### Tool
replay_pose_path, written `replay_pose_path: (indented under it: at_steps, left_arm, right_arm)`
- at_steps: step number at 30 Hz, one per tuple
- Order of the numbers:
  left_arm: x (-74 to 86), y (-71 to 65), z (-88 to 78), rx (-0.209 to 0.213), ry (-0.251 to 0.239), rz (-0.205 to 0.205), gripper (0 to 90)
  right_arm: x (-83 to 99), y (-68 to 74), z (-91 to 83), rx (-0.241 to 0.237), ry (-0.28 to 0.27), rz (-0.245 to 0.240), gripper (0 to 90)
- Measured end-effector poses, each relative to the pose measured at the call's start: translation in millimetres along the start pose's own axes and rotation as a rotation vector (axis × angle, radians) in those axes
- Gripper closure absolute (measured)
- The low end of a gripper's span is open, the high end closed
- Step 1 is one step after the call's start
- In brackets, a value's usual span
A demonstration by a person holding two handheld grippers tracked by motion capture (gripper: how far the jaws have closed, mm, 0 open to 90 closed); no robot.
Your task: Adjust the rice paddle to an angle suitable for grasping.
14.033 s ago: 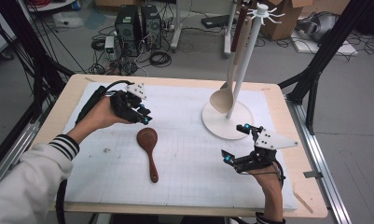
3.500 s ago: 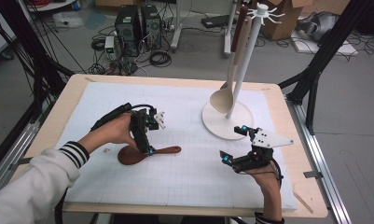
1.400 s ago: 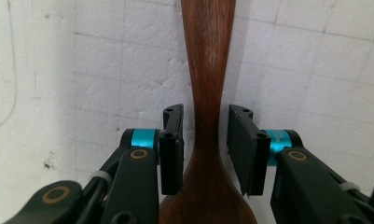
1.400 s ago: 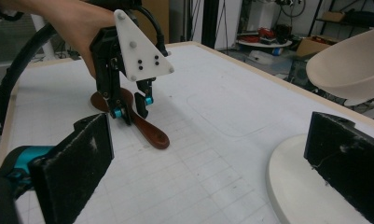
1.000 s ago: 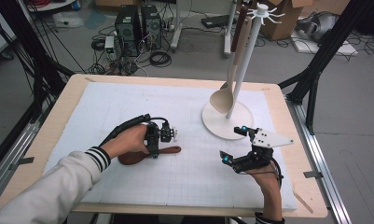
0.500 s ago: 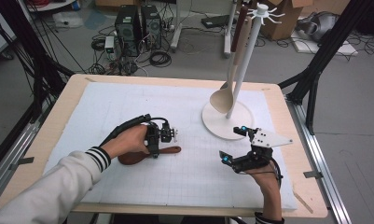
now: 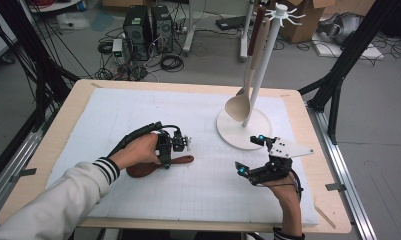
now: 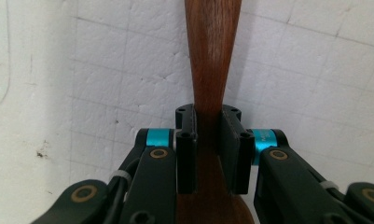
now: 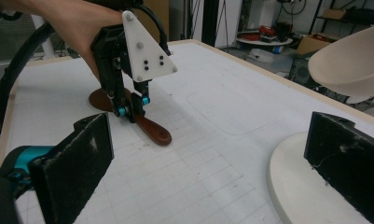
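The left gripper (image 8: 207, 140), whose jaws have just been closing, now pinches the brown wooden spoon (image 7: 158, 165) at its neck, left of the white stand base (image 7: 238, 136). Since a second ago the spoon hasn't shifted on the white mat (image 7: 203, 190). The right gripper (image 7: 251, 155), jaws spread wide and empty, sits just below the base.

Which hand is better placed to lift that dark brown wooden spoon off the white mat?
The left. Its claw has just been closing and straddles the dark brown wooden spoon at its handle, while the right claw stands open, apart, near the white stand base.
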State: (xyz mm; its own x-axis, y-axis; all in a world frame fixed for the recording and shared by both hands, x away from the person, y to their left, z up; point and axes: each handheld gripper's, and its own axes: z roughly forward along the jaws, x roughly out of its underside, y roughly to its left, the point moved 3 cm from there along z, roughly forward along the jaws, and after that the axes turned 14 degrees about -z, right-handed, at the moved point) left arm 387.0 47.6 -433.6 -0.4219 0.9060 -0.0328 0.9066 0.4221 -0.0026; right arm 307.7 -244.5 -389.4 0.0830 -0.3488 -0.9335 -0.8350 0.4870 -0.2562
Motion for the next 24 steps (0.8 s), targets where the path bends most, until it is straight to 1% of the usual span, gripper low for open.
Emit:
replay_pose_path:
  at_steps: [6,11,13,14,18,24]
  left_arm:
    - [0.2,-0.6,-2.2,0.007,-0.016,-0.002,77.6]
    - [3.1,2.3,-10.5,0.015,-0.054,-0.016,77.6]
    - [5.3,3.7,-14.5,0.025,-0.068,-0.024,77.6]
    - [6.2,4.7,-16.3,0.029,-0.080,-0.026,77.6]
    - [9.4,9.4,-24.1,0.028,-0.125,-0.033,77.7]
    - [14.8,14.0,-38.9,0.047,-0.206,-0.041,77.8]
  right_arm:
    - [0.0,0.0,-0.1,0.000,0.000,0.000,0.3]
    - [0.1,0.5,0.1,-0.003,0.005,0.005,0.3]
    - [0.1,0.6,0.6,-0.001,0.006,0.005,0.3]
    - [0.2,0.2,1.2,0.000,0.003,-0.001,0.3]
    - [0.5,0.1,2.0,0.005,0.007,0.000,0.3]
    - [1.0,-0.3,1.8,0.011,0.007,0.006,0.3]
